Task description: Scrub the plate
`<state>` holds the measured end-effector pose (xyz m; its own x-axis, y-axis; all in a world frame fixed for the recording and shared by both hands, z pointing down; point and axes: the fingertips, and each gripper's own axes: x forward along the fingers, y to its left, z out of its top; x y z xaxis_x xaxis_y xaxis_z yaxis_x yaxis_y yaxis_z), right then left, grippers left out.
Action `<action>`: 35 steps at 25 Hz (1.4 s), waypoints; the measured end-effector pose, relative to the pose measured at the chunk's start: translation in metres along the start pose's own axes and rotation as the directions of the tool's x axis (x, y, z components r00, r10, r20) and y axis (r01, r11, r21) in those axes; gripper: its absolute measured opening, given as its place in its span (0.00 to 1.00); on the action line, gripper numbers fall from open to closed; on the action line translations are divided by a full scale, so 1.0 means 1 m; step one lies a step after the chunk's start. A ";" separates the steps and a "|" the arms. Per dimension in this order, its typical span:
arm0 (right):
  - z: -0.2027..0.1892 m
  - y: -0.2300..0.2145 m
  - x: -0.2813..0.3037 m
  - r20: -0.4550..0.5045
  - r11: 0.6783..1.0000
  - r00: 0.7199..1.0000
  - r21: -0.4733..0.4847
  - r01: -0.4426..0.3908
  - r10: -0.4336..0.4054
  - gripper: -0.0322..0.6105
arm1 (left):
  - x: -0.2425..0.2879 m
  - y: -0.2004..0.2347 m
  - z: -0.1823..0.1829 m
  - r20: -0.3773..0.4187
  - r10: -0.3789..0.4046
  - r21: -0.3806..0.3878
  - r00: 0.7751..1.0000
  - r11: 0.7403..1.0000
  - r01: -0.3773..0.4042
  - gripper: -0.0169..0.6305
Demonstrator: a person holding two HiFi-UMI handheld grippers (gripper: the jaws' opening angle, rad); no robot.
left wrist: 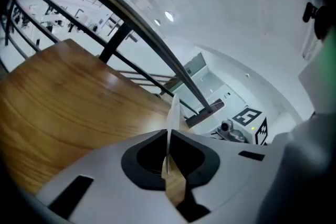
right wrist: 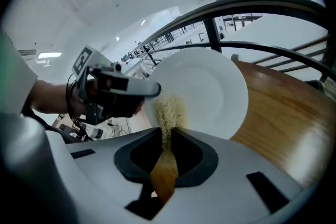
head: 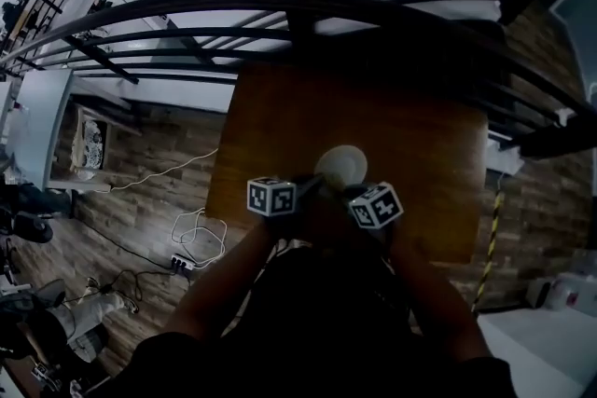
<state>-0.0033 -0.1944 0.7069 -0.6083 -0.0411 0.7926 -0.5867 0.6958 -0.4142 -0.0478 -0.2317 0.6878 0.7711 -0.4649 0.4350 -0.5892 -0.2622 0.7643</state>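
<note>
A white plate [right wrist: 207, 89] is held up off the brown wooden table [right wrist: 286, 118], with its face turned toward my right gripper. My left gripper [right wrist: 149, 91] is shut on the plate's left rim. In the left gripper view the plate [left wrist: 172, 111] shows edge-on, pinched between the jaws of the left gripper [left wrist: 168, 157]. My right gripper [right wrist: 167, 139] is shut on a pale yellow scrubbing pad [right wrist: 169, 111] whose tip rests against the plate's lower left face. In the head view the plate [head: 341, 165] sits just beyond both marker cubes, left gripper [head: 308, 188] and right gripper [head: 357, 193] close together.
The table [head: 429, 144] stands against a dark metal railing [head: 298, 9] at its far edge. Below on the left lies wood flooring with cables and a power strip [head: 182, 264]. A yellow-black striped post [head: 487, 247] stands at the right.
</note>
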 end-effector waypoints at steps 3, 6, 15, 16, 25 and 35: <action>-0.005 0.010 0.003 -0.009 0.998 0.998 0.012 0.055 -0.055 0.13 | -0.044 -0.002 -0.004 -0.023 0.002 0.085 1.000 0.996 0.000 0.06; 0.003 -0.001 -0.016 0.035 0.989 0.989 0.020 0.144 -0.144 0.14 | -0.071 -0.008 -0.019 -0.037 -0.009 0.118 0.999 0.993 0.013 0.06; 0.080 0.085 -0.039 0.187 0.984 0.975 -0.108 0.139 -0.117 0.14 | -0.091 -0.034 -0.007 -0.041 -0.081 0.195 0.996 0.977 0.087 0.06; 0.078 0.099 -0.039 0.180 0.985 0.979 -0.125 0.119 -0.095 0.13 | -0.093 -0.041 0.000 -0.020 -0.086 0.208 0.996 0.974 0.089 0.05; 0.046 0.069 -0.067 0.153 0.981 0.970 -0.017 0.193 -0.188 0.13 | -0.122 -0.064 0.042 0.038 -0.096 0.286 0.995 0.955 0.081 0.05; 0.099 0.094 -0.096 0.249 0.969 0.944 -0.058 0.238 -0.217 0.13 | -0.106 -0.081 0.020 0.014 -0.148 0.306 0.989 0.942 0.137 0.05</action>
<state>-0.0528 -0.1965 0.5472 -0.5801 -0.3685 0.7264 -0.6826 0.7066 -0.1866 -0.0868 -0.1784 0.5706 0.8464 -0.4329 0.3101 -0.5235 -0.5696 0.6337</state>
